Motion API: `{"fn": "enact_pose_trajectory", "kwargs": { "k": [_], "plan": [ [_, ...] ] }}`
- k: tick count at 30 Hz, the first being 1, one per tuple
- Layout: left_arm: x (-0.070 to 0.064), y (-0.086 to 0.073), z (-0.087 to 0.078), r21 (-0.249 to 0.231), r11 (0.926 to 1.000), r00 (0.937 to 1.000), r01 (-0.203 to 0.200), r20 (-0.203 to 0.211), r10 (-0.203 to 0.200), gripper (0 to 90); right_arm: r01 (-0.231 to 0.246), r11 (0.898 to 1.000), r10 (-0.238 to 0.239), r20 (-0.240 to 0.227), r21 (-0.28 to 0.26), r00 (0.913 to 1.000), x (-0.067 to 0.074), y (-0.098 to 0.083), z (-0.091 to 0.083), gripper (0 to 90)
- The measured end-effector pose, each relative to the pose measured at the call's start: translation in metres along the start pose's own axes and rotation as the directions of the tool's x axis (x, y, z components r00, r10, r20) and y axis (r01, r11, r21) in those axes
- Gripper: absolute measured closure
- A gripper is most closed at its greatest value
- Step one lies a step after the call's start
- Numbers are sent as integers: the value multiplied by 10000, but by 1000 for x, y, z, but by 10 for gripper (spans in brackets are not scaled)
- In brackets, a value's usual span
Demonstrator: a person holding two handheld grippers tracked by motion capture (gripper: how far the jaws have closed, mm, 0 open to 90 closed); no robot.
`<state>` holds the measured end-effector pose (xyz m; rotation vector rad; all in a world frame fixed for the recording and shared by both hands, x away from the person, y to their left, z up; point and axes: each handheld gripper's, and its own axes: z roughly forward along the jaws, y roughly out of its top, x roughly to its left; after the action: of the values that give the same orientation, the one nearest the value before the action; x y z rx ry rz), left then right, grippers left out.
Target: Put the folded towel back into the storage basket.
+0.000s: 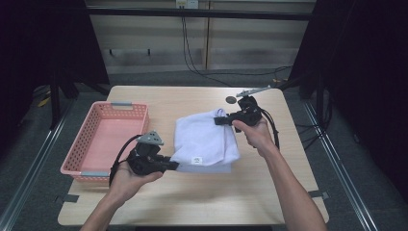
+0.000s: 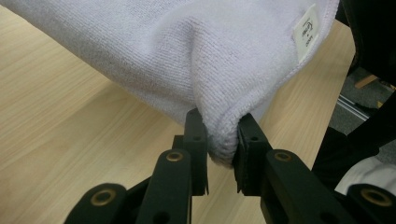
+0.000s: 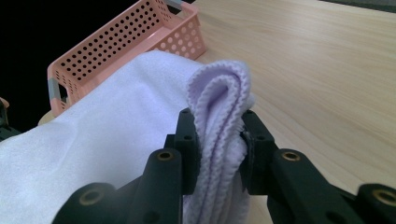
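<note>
Left gripper [image 2: 220, 140] jaws clamp a corner of the folded white terry towel [image 1: 204, 139]. Right gripper [image 3: 218, 135] jaws clamp its bunched opposite edge. Perforated pink plastic basket [image 1: 98, 139] stands beside it on the light wooden table [image 1: 192, 197].

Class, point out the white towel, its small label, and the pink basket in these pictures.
white towel [image 1: 204, 137], high view, middle of the folded cloth.
label [image 2: 307, 29], left gripper view, the tag's printed face.
pink basket [image 1: 103, 139], high view, bare floor inside.

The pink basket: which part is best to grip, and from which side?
Grip the grey handle on the near short rim of the pink basket, coming with tongs from the person's side. It lies nearest, and the thin raised rim fits between two jaws. Both tongs now hold the towel.
</note>
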<state>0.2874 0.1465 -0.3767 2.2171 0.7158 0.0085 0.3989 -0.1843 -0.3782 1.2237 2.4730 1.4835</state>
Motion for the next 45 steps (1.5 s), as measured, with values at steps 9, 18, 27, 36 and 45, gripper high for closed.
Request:
{"fn": "enact_pose_trajectory", "kwargs": {
  "k": [9,18,27,36,45],
  "plan": [
    [10,-6,-15,-106,9997,9995,225,-198,-228,777,150,9999,-149,-199,62,9997,7,14,17,723],
    [21,-15,-34,-379,9986,9982,376,-455,-393,778,366,9993,-363,-319,81,9988,18,31,32,723],
    [30,-24,-51,-609,9964,9957,581,-687,-623,778,601,9981,-594,-462,146,9972,30,46,50,724],
    [40,-32,-69,-810,9939,9918,755,-974,-833,778,843,9963,-830,-630,185,9946,41,64,67,724],
    [47,-41,-89,-986,9913,9872,873,-1249,-994,778,1065,9941,-1046,-743,221,9917,57,81,82,724]
  ]
}}
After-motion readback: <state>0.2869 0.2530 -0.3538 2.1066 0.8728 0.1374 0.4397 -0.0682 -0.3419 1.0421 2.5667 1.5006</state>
